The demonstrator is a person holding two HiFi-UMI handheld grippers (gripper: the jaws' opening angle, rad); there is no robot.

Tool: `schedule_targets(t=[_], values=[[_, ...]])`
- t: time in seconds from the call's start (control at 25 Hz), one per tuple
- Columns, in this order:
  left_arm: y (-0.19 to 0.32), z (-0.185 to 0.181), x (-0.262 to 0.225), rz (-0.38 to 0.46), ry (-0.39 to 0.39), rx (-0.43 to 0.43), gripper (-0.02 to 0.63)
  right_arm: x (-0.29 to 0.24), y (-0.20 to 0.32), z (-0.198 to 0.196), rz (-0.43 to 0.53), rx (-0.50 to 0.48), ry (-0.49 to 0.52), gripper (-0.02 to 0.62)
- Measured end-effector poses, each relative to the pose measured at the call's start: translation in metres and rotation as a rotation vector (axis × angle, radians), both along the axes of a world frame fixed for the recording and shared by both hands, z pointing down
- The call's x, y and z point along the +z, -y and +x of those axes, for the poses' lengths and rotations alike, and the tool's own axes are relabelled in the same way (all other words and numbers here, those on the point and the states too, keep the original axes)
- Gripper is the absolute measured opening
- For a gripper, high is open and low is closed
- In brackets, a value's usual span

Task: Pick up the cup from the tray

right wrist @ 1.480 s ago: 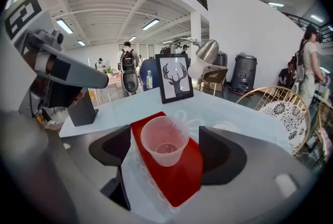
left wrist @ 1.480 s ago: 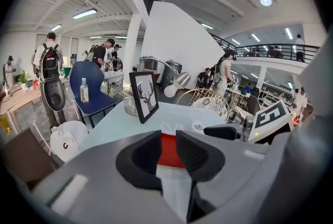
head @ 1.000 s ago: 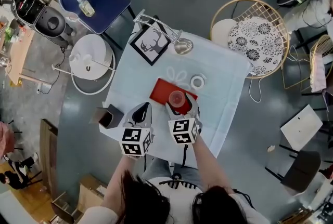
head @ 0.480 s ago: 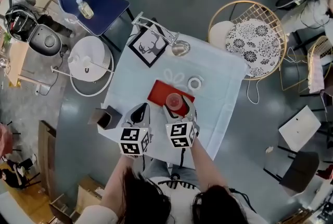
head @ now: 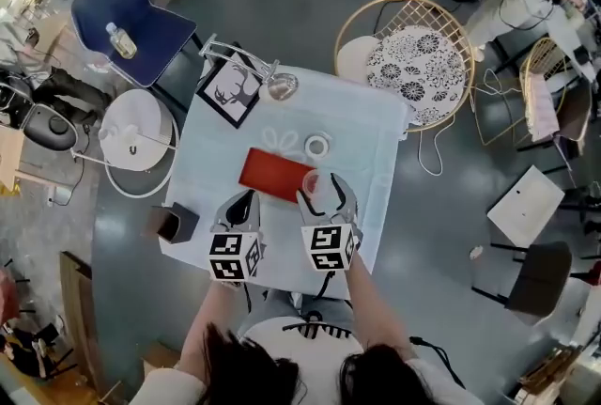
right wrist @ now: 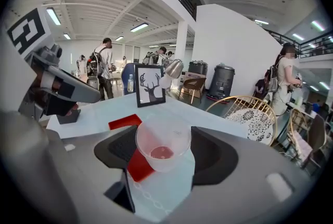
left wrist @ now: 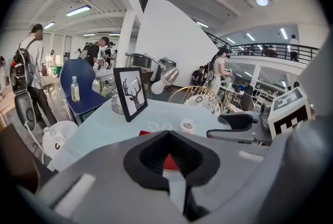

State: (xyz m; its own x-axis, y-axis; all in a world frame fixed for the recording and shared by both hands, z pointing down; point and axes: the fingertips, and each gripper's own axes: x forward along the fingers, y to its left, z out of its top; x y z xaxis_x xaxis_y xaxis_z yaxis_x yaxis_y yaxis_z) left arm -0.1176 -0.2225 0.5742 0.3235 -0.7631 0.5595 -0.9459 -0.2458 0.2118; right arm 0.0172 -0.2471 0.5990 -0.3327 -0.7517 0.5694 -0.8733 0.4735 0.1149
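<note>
Clear plastic cup (right wrist: 162, 149), likely light, thin-walled and easily crushed, is gripped by its sides in the right tongs (head: 323, 193) above the table (head: 371, 135), just beside the red tray (head: 270, 175); left tongs (head: 242, 202) are closed, empty.

The left gripper (head: 241, 204) and the right gripper (head: 326, 193) are held side by side, both angled downward. The left jaws are closed together and empty. The right jaws clamp the clear cup (right wrist: 162, 146).

Head view: high, steep top-down on desk (head: 366, 149). Gripper views: low, close behind own jaws, facing across it; all share deer picture (head: 225, 93), probably red tray (head: 272, 176).
</note>
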Motion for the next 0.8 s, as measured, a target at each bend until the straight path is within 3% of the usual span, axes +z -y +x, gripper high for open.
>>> schedule_targets(t=[0.4, 0.8], values=[[-0.007, 0.044, -0.008, 0.015, -0.005, 0.091, 0.0, 0.014, -0.02, 0.066, -0.076, 0.128, -0.006, 0.347], [-0.016, 0.045, -0.011, 0.012, 0.032, 0.112, 0.0, 0.051, -0.024, 0.081, -0.158, 0.175, 0.013, 0.348]])
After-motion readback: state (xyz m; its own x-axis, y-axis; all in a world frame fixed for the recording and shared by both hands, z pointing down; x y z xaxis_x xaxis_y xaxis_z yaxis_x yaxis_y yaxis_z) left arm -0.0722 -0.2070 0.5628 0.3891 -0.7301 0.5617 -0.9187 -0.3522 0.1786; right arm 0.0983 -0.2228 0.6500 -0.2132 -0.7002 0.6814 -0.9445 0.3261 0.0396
